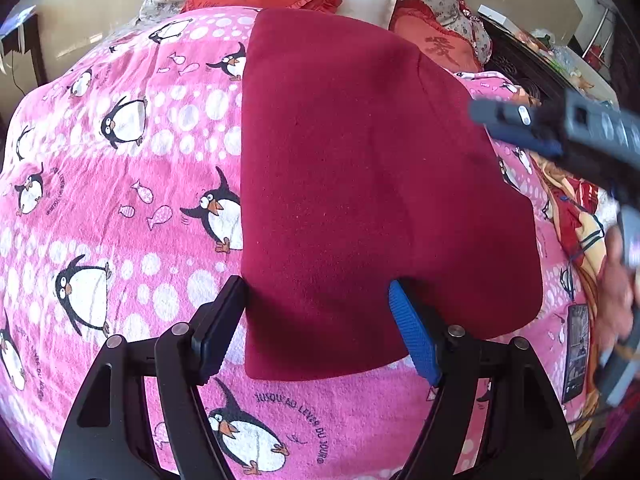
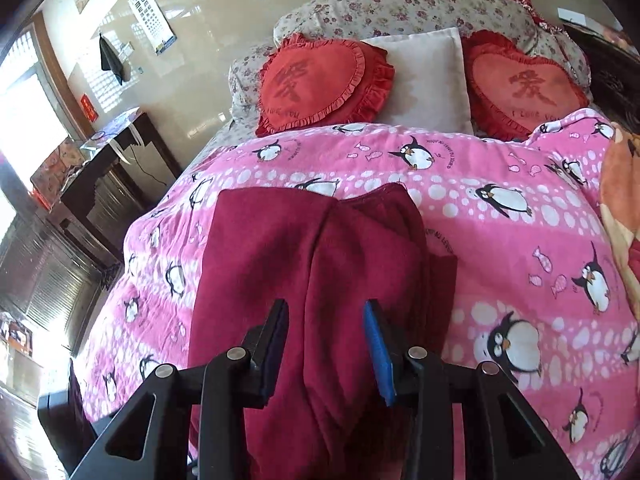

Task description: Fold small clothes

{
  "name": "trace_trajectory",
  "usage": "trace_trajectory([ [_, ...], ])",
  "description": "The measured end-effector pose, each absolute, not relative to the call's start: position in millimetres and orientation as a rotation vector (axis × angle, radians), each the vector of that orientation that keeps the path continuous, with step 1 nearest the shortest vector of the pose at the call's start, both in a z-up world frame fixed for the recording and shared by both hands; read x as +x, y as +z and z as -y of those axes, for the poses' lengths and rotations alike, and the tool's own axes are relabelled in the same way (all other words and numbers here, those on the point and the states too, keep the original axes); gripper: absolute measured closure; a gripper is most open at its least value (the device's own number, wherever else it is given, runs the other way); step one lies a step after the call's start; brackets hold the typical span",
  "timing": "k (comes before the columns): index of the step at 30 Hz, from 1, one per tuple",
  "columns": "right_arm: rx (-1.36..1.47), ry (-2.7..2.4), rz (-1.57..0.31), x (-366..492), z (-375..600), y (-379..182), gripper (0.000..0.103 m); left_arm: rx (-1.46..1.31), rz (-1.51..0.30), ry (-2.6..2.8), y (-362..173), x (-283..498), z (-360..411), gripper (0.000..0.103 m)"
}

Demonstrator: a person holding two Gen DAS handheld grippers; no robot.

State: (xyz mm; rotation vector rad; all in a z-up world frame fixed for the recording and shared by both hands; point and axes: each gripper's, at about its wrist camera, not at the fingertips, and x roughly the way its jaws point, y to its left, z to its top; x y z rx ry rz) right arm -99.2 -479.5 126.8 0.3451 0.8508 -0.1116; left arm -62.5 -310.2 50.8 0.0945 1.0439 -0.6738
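A dark red fleece garment (image 1: 372,184) lies folded flat on the pink penguin blanket (image 1: 120,200). My left gripper (image 1: 316,324) is open, its fingers spread over the garment's near left corner, gripping nothing. My right gripper (image 1: 532,128) shows blurred at the garment's right edge in the left wrist view. In the right wrist view the right gripper (image 2: 326,344) is open over the garment (image 2: 320,272), with cloth lying between the spread fingers but not pinched. The garment shows a lengthwise crease there.
Two red heart cushions (image 2: 320,80) and a white pillow (image 2: 428,80) lie at the bed's head. A dark wooden side table (image 2: 108,160) stands left of the bed. A phone (image 1: 576,352) and an orange patterned cloth (image 1: 580,216) lie at the blanket's right edge.
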Motion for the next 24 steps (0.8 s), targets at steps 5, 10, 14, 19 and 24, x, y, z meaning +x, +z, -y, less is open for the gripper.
trace_trajectory([
  [5,0.327,-0.161,-0.925,-118.4,478.1,78.4,0.066,0.093,-1.054,-0.682,49.9,-63.9,307.5,0.028],
  [10,0.412,-0.119,-0.870,-129.1,490.6,93.6,0.063,-0.034,-1.028,-0.728,76.0,-50.6,282.2,0.028],
  [14,0.465,-0.152,-0.783,-139.9,505.4,98.6,0.027,-0.093,-1.040,-0.727,79.4,-24.7,274.6,0.025],
  [19,0.609,-0.084,-0.778,-131.7,527.8,79.0,0.027,-0.165,-1.139,-0.768,55.0,4.0,280.2,0.025],
  [24,0.697,0.029,-0.810,-116.3,534.4,63.6,0.027,-0.247,-1.208,-0.832,34.2,17.0,292.6,0.023],
])
